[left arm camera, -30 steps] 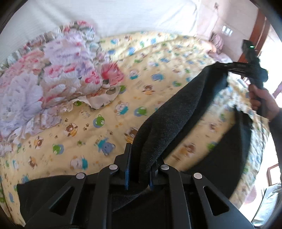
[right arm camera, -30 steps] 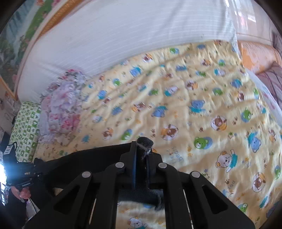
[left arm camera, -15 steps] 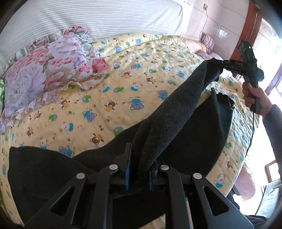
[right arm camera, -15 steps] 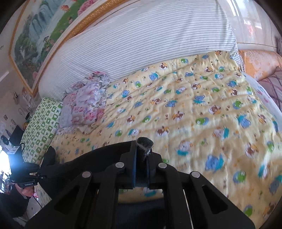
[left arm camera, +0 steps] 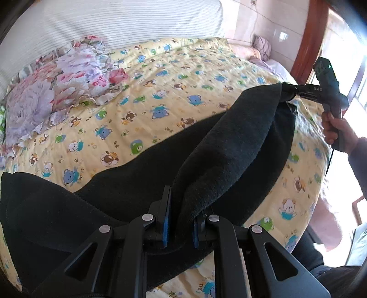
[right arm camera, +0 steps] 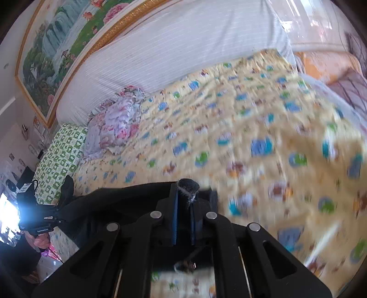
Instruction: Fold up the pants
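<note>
Black pants [left arm camera: 229, 142] hang stretched between my two grippers above a yellow cartoon-print bed quilt [left arm camera: 160, 96]. My left gripper [left arm camera: 181, 220] is shut on one end of the pants' edge. In the left wrist view the right gripper [left arm camera: 286, 94] is shut on the other end, far right, held by a hand. The rest of the pants [left arm camera: 57, 217] lies across the near quilt. In the right wrist view my right gripper [right arm camera: 184, 206] pinches a black fabric tip [right arm camera: 188, 185], and the left gripper [right arm camera: 55, 213] shows at far left holding the pants [right arm camera: 119, 199].
A floral pillow [left arm camera: 57, 91] lies at the back left of the bed. A white striped headboard cover [left arm camera: 114, 20] stands behind. A green checked pillow [right arm camera: 62, 155] lies at the bed's left end. A framed painting [right arm camera: 68, 39] hangs above. The right bed edge meets a wooden frame [left arm camera: 309, 34].
Both grippers have lifted and pulled back toward the bed's near edge with the pants; more black fabric now lies on the quilt. The right wrist view is blurred by motion.
</note>
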Available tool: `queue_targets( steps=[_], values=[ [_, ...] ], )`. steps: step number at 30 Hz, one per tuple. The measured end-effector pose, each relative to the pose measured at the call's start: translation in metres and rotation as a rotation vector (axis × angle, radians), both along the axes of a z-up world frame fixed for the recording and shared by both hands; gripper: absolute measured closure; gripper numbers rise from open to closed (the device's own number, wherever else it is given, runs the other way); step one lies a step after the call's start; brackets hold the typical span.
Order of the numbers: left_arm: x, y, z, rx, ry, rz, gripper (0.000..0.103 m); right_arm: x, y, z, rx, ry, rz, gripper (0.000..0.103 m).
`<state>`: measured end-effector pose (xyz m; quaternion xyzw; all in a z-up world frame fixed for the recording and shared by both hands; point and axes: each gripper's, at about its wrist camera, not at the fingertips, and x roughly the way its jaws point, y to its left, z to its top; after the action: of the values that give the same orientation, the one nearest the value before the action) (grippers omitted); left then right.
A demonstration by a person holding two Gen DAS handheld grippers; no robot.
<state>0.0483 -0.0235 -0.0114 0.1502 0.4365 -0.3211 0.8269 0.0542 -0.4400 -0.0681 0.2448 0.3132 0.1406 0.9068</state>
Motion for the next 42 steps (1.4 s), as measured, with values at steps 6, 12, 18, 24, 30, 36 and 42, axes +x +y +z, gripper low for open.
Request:
queue_targets(
  steps=[6, 12, 18, 24, 30, 36, 42],
  values=[
    [-0.01, 0.005, -0.009, -0.022, -0.002, -0.049, 0.088, -0.022, 0.001, -0.012, 0.013, -0.009, -0.014, 0.094],
    [-0.008, 0.004, -0.031, 0.003, 0.041, -0.039, 0.082, -0.026, 0.008, -0.029, -0.006, 0.066, -0.03, 0.086],
    [-0.014, 0.019, -0.014, -0.059, 0.043, -0.006, 0.048, -0.05, 0.018, -0.009, -0.099, 0.074, -0.09, 0.029],
    [-0.023, 0.053, 0.007, -0.117, 0.018, 0.067, 0.048, -0.073, 0.042, 0.018, -0.069, -0.016, -0.066, 0.029],
    [-0.014, 0.101, 0.02, -0.152, 0.001, 0.198, 0.048, -0.056, 0.092, 0.03, 0.01, -0.06, 0.049, 0.029],
    [0.005, 0.158, 0.031, -0.168, -0.024, 0.348, 0.045, -0.029, 0.153, 0.034, 0.045, -0.063, 0.178, 0.029],
    [0.032, 0.208, 0.041, -0.168, -0.046, 0.465, 0.039, -0.007, 0.211, 0.035, 0.071, -0.055, 0.306, 0.029]
  ],
)
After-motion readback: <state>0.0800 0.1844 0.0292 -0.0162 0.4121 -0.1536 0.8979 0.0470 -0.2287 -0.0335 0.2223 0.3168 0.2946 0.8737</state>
